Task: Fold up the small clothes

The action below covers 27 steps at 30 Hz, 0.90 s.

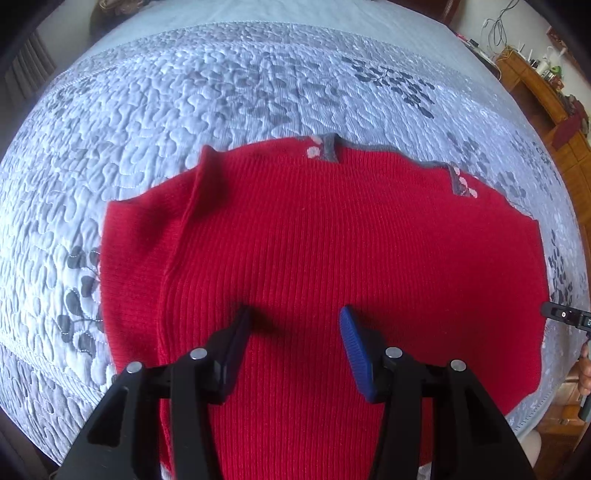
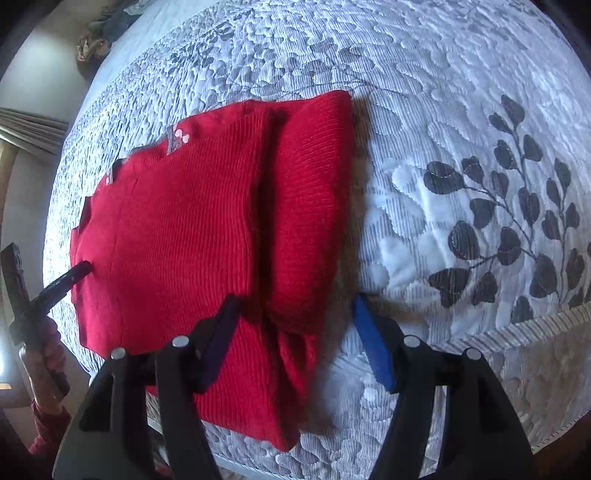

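Note:
A red ribbed knit sweater (image 1: pixel 314 240) lies flat on the quilted bedspread (image 1: pixel 166 110), its grey neckline trim (image 1: pixel 330 147) at the far edge. In the right wrist view the sweater (image 2: pixel 177 229) has one side folded over as a thick flap (image 2: pixel 310 206). My left gripper (image 1: pixel 295 326) hovers over the sweater's middle, open, nothing between its fingers. My right gripper (image 2: pixel 295 308) is open above the near end of the folded flap, pads clear of the cloth. The left gripper's tip (image 2: pixel 75 275) shows at the sweater's left edge, and the right gripper's tip (image 1: pixel 563 315) at its right edge.
The grey-leaf bedspread (image 2: pixel 480 221) spreads wide to the sweater's right, with a seam band (image 2: pixel 535 328) near the bed's edge. A wooden cabinet (image 1: pixel 543 92) with small items stands beyond the bed. A hand (image 2: pixel 40 354) grips the left tool. A heap of clothes (image 2: pixel 107 29) lies far off.

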Each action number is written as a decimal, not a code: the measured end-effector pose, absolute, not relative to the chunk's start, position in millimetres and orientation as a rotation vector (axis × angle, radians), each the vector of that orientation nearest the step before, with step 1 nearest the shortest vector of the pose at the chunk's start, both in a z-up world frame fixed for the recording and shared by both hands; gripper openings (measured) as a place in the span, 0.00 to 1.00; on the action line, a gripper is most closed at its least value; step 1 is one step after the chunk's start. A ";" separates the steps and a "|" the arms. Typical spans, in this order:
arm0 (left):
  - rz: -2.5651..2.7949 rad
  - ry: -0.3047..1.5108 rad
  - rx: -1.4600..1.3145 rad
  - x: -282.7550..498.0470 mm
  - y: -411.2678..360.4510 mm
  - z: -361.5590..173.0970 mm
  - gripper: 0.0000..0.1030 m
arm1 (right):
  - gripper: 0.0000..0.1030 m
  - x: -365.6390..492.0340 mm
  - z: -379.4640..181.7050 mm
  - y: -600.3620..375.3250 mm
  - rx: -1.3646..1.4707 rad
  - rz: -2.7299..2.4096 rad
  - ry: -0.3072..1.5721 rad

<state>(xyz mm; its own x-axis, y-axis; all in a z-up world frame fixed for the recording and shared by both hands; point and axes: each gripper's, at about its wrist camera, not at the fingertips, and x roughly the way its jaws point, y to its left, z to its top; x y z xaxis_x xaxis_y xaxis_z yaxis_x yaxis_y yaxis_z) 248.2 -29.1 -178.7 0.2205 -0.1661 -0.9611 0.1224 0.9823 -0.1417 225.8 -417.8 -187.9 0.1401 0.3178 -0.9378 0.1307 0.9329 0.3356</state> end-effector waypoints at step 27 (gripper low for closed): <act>-0.240 1.274 -0.036 239.9 -29.1 -183.1 0.55 | 0.22 240.2 -205.7 -402.0 0.381 0.166 1.440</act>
